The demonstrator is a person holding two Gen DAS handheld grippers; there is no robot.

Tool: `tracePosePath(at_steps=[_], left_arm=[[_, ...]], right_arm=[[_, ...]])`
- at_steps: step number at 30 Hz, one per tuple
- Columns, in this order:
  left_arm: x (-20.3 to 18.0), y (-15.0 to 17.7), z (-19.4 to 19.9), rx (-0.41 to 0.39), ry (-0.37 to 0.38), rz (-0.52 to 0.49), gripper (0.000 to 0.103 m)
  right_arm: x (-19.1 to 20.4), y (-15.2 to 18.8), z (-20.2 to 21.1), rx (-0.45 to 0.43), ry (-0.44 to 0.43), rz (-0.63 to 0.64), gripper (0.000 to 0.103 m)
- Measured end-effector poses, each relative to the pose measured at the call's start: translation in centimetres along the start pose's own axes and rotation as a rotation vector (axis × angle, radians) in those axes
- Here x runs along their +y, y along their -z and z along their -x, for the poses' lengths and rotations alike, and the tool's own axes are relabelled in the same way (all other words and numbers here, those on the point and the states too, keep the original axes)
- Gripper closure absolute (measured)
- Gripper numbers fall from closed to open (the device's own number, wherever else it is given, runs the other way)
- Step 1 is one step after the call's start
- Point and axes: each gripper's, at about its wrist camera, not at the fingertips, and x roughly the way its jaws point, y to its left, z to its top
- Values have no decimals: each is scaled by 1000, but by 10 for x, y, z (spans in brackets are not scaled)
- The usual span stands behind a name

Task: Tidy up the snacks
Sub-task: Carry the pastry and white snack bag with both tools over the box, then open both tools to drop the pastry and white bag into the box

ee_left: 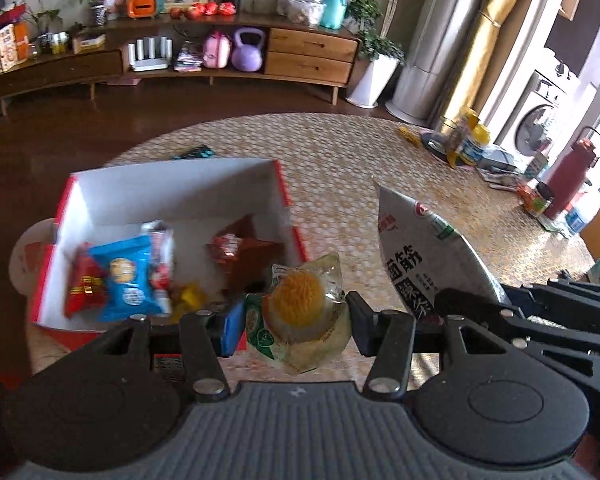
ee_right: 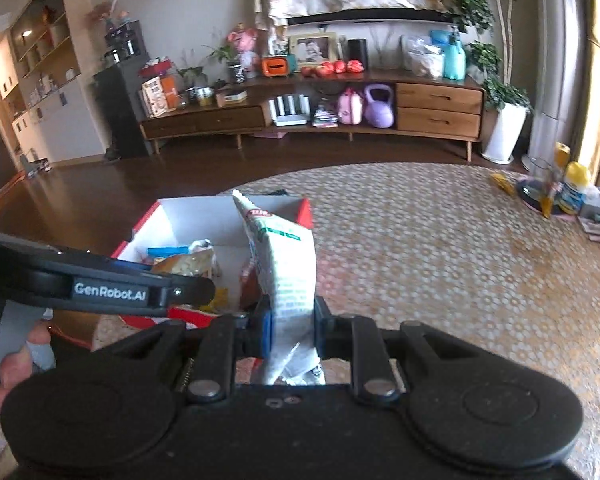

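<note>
Two snacks ride in my grips: left gripper [ee_left: 296,320] clamps the yolk pastry [ee_left: 300,312], right gripper [ee_right: 292,330] pinches the white bag [ee_right: 284,256]. Both hang beside the box [ee_left: 172,184]; next, release over it.

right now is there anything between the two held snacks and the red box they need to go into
Nothing visible blocks either one. The clear-wrapped yellow pastry in the left gripper hangs by the red box at its near right corner, and the silver packet in the right gripper is just right of it. The box is open-topped, with bare floor at its far end.
</note>
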Motion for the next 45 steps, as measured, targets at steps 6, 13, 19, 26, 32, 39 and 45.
tracePosePath(at_steps=[6,13,19,26,32,39,45], left_arm=[[42,-2,5,-7,-47,40,51],[88,-4,-7,6,-111,86,51],[115,-6,-30,19,-166,100,51],[143,-10,-53,23,-245,97,51],[151,-8,-75,33,-276,57,51],[150,8,-92,54,-259,56,50],[147,13,-95,45,-255,38,50]], right_arm=[[24,-16,-26,6,-16,14,85],[41,-27,-66,31,-34,14,85],[49,-33,-106,66,-43,0,84],[61,-31,-138,96,-59,19,83],[70,-26,-157,120,-64,35,82],[71,-9,-174,188,-50,66,81],[75,0,-180,212,-22,80,76]])
